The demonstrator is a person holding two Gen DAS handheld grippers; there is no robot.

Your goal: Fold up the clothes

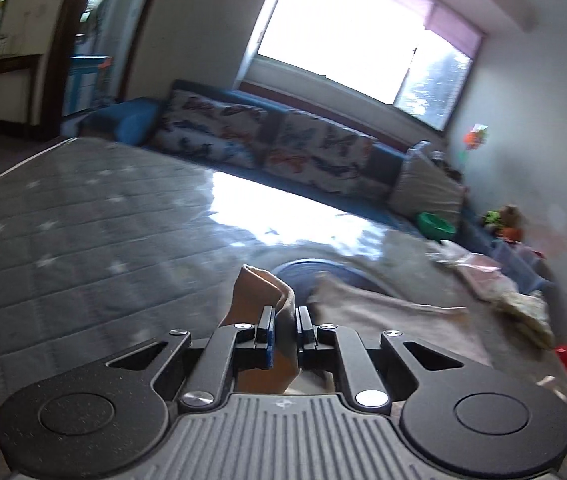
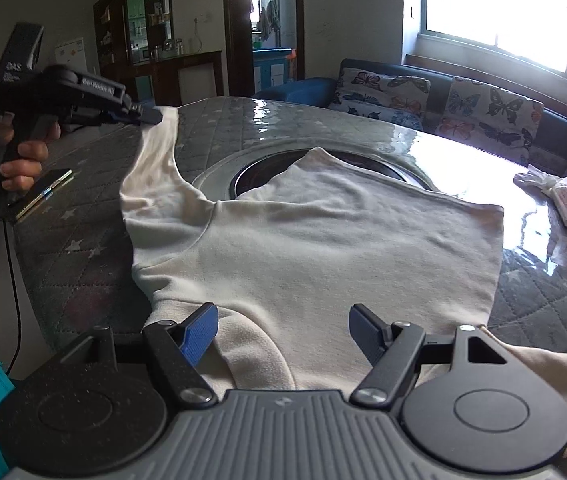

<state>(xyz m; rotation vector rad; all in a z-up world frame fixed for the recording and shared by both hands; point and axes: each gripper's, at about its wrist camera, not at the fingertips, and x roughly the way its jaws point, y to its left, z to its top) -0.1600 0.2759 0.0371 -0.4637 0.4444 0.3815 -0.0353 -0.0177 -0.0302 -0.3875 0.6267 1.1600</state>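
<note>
Over the table (image 2: pixel 83 272), left tongs (image 1: pixel 283 322) pinch the shirt's sleeve (image 2: pixel 151 152); right tongs (image 2: pixel 283 328) gape empty.

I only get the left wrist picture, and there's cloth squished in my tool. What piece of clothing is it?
Observer: It is the sleeve end of a cream long-sleeved top; the right wrist view shows your left tool lifting it above the table.
Operator: Where's the rest of the top?
Observer: The body lies spread flat on the quilted table, partly over a round dark inset in the tabletop.
Operator: Is the other tool holding anything?
Observer: No. The right tool is open, its blue pads wide apart over the near edge of the top.
Operator: Anything beside my hand?
Observer: A phone-like slab lies on the table under it.
</note>
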